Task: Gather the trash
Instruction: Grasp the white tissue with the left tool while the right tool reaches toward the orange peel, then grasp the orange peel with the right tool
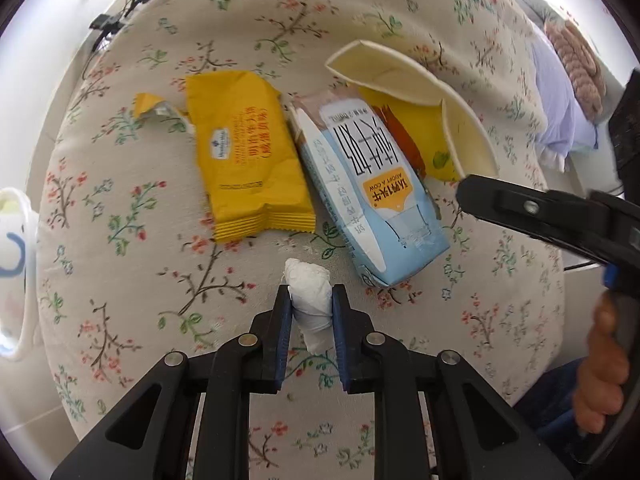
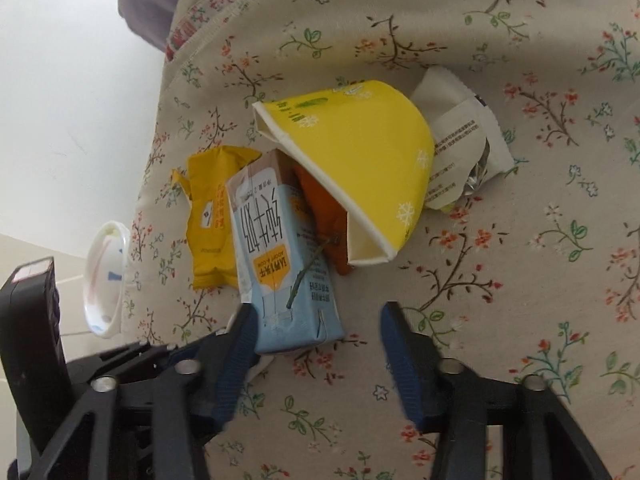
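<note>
A crumpled white tissue wad (image 1: 309, 280) lies on the floral cloth (image 1: 120, 280), and my left gripper (image 1: 311, 290) is shut on it, both blue pads pressing its sides. Just beyond lie a yellow snack wrapper (image 1: 248, 152), a light-blue milk carton (image 1: 372, 184) and a flattened yellow paper cup (image 1: 400, 76). My right gripper (image 2: 318, 307) stands open over the milk carton's (image 2: 284, 260) near end. Its left finger is against the carton's side, its right finger well apart. The paper cup (image 2: 360, 160) leans over the carton's far end, with an orange scrap (image 2: 324, 216) beneath.
A torn white wrapper (image 2: 460, 152) lies behind the cup. A white round container (image 1: 16, 272) with blue marks sits off the cloth's left edge. A lavender pillow (image 1: 560, 112) lies far right. A hand (image 1: 600, 368) holds the right gripper's handle at the right edge.
</note>
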Tool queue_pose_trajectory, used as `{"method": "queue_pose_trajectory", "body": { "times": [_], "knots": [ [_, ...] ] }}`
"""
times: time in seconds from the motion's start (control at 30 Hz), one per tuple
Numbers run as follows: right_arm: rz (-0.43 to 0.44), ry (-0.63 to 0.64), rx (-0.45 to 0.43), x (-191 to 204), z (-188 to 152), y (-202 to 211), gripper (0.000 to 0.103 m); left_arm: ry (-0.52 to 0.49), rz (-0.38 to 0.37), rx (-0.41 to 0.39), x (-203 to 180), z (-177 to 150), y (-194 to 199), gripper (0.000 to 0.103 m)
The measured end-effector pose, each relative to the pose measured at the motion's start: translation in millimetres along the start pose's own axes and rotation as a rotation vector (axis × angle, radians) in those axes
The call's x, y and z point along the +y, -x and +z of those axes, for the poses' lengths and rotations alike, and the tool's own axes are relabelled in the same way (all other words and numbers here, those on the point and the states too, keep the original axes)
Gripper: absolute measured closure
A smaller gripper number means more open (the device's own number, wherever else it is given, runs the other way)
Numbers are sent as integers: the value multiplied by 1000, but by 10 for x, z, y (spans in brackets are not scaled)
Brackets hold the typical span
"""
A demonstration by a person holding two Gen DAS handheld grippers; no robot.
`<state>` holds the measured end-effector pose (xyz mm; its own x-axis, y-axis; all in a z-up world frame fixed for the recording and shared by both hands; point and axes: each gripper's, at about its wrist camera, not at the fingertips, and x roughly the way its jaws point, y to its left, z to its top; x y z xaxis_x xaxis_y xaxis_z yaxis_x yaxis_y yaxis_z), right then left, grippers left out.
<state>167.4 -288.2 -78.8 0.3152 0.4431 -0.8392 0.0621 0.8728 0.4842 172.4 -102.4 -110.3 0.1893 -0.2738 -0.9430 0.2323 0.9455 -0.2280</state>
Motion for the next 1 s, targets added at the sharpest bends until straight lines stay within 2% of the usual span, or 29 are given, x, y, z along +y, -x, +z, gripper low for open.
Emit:
{"method": "queue_pose_trajectory", "body": {
  "times": [0.1, 0.17, 0.23, 0.37, 0.57, 0.63, 0.7, 0.9, 1.0],
  "knots": [
    [38, -57, -17, -42, 47, -23, 67, 8, -13, -17, 58, -24, 114, 82],
    [29, -80, -26, -49, 66, -57, 71, 11, -21, -26, 76, -21, 182, 82],
    [1, -87, -41, -18, 89, -96, 72, 12, -25, -29, 60, -26, 218, 82],
    [3, -167, -56, -58, 151, -190, 71, 9, -16, -34, 105, -48, 275, 82],
    [-68, -185, -81, -64, 241, -362, 71, 18, -29, -54, 163, -26, 386, 82],
    [-66, -181, -68, -68, 245, -441, 71, 25, -41, -63, 181, -32, 432, 82],
    [-53, -173, -51, -62, 236, -494, 76, 34, -49, -74, 211, -37, 494, 82],
    [-90, -97, -121, 192, 134, -135, 80, 74, -92, -115, 345, -53, 721, 82],
    [-66, -59, -149, 291, 51, 79, 80, 95, -97, -137, 418, -64, 820, 82]
  ]
}}
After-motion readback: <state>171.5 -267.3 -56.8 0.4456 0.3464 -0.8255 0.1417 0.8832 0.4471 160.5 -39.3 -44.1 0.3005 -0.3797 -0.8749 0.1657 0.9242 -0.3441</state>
